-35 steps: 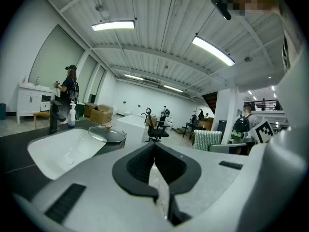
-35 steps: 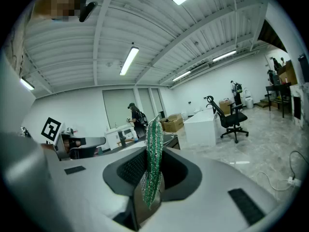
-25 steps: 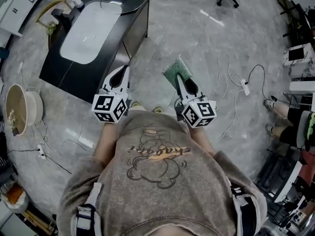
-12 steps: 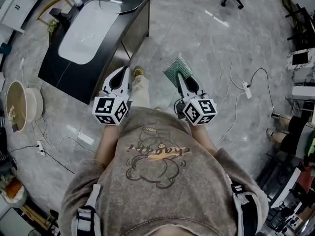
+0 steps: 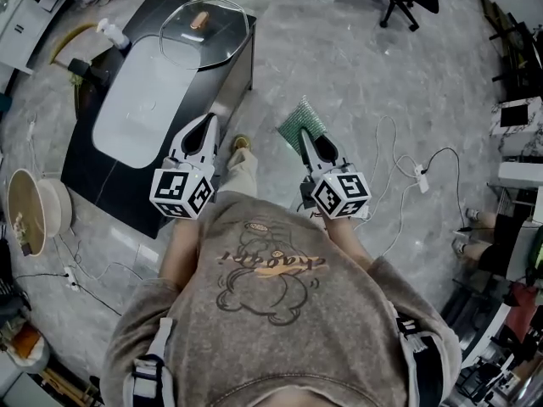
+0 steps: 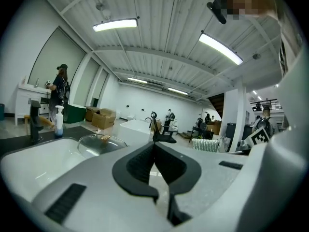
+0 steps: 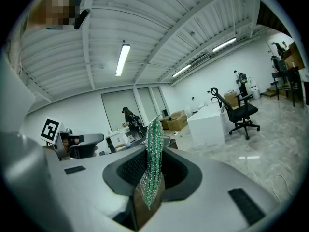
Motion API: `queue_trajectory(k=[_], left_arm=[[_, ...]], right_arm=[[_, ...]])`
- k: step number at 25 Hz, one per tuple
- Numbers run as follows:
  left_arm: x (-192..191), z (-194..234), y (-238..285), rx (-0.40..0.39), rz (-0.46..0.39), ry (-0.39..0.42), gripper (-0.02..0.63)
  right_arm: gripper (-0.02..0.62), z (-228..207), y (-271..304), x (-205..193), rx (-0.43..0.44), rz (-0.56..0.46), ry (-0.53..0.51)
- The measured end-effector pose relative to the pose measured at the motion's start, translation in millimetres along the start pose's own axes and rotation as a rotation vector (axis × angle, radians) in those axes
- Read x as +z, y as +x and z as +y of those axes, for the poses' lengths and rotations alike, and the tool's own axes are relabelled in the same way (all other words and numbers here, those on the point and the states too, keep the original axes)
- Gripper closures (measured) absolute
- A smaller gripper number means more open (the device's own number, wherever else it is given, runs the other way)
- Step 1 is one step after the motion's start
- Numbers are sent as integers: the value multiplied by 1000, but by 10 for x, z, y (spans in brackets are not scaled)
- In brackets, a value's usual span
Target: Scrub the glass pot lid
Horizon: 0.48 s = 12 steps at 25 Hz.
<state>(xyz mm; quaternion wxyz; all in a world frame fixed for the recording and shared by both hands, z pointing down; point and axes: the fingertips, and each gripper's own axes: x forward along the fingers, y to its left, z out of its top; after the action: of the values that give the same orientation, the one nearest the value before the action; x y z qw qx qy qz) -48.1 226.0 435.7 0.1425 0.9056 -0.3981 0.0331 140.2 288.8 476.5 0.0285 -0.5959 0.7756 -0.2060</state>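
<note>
Grey stone floor (image 5: 356, 66) of an open workroom, black desk (image 5: 110, 185) ahead: both claws hang short of the sink (image 5: 144, 100), scrubbing not yet begun
On the person's side of the sink, off the desk's corner, the left claw (image 5: 206, 119) is pressed shut on nothing and the right claw (image 5: 303, 136) pinches a green scrub pad (image 5: 302, 119) upright by one thin edge. The glass pot lid (image 5: 204, 30) lies knob-up on the desk at the sink's far end, its rim close to the desk's edge. Likely trouble: unless the left claw is opened to grip the lid, a scrubbing push could skate the smooth glass off the desk on the side away from the sink, and the pad, held so narrowly, may fold or slip out under pressure
</note>
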Motion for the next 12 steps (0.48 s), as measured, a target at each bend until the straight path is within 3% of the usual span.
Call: queue_trajectory(k=[12], left_arm=[[858,1202,1272,3,-6,24,597]], right_arm=[[503,-196,1734,916,37,16,-60]])
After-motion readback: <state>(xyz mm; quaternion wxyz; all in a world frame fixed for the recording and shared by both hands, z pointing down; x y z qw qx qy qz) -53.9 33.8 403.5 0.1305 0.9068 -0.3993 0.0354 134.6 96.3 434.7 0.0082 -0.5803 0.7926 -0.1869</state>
